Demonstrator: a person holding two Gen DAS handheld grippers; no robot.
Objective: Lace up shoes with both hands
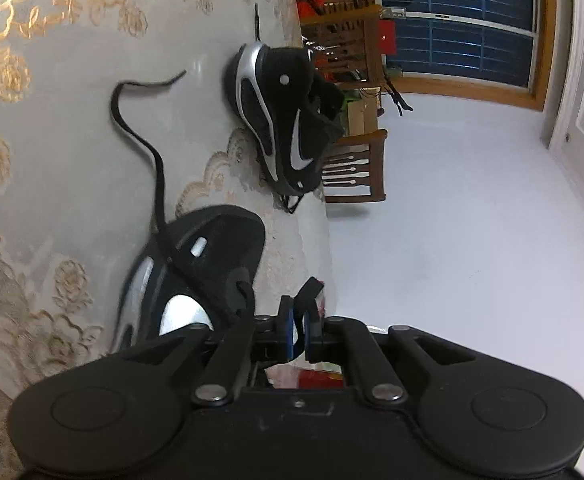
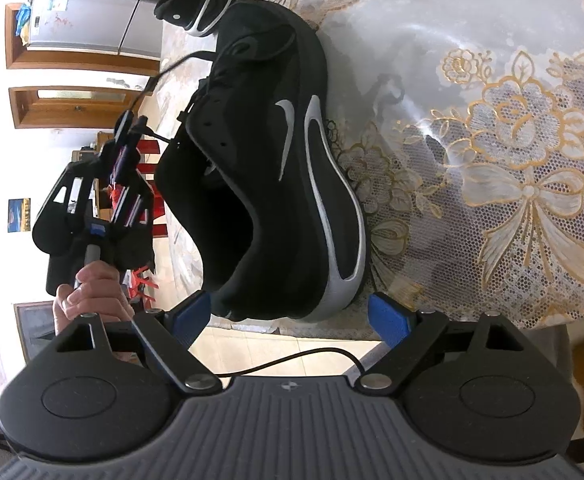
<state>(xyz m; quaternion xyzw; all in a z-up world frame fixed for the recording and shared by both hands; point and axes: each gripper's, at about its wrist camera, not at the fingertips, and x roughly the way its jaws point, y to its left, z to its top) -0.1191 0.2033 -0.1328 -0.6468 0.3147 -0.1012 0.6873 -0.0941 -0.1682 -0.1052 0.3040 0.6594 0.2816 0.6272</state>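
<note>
Where the left hand-held gripper (image 1: 300,326) pinches the lace (image 1: 310,294), its end is hidden.

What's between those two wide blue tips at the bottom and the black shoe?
Nothing solid: the right tool stands open short of the black-and-silver sneaker, its heel overhanging the lace tablecloth, with only open air between, in the right wrist view.

Matt black cloth shoe (image 2: 275,152) (glossy silver trim), lace tablecloth (image 2: 512,160), wooden chair (image 1: 356,168)
</note>
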